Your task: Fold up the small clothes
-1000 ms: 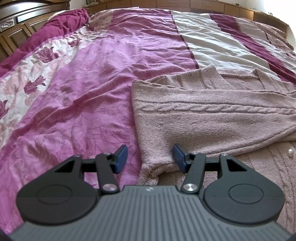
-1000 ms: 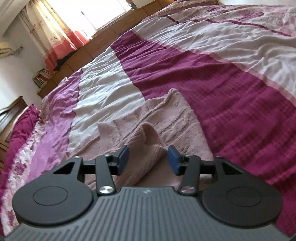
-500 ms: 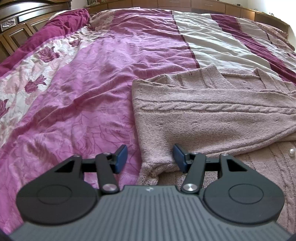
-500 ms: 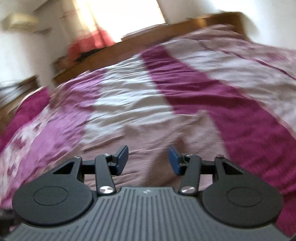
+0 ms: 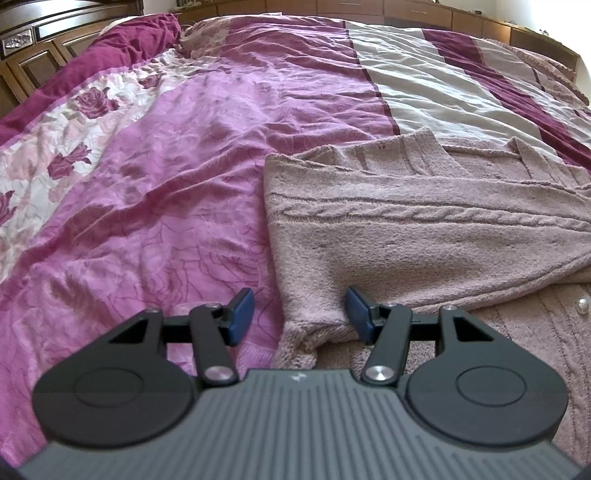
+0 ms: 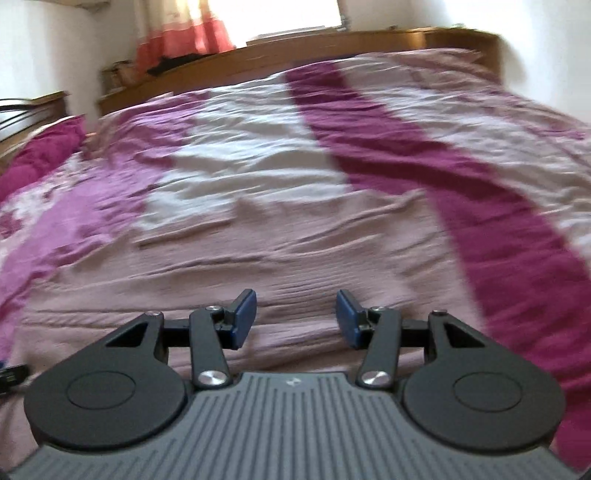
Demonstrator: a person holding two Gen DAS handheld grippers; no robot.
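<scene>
Left gripper [image 5: 300,314]: angled down over the bed, jaws about half open, nothing pinched; a folded sleeve's cuff lies between the blue pads [image 5: 242,314], the right-hand pad at the cuff's edge, contact unclear.

Right gripper [image 6: 296,318]: angled down over the knit, view blurred; jaws about half open, holding nothing.

Cardigan [image 5: 424,243]: one, dusty-pink cable knit, spread flat on the bed at the right of the left view; one sleeve folded across the body; one pearl button [image 5: 583,305] visible at the right edge.

Bedspread [image 5: 177,206]: one, magenta, cream and rose-print bands, rumpled.

Surroundings: dark wood headboard [image 5: 40,55], wooden cabinets [image 6: 280,55], curtain [image 6: 184,33] by a bright window.
</scene>
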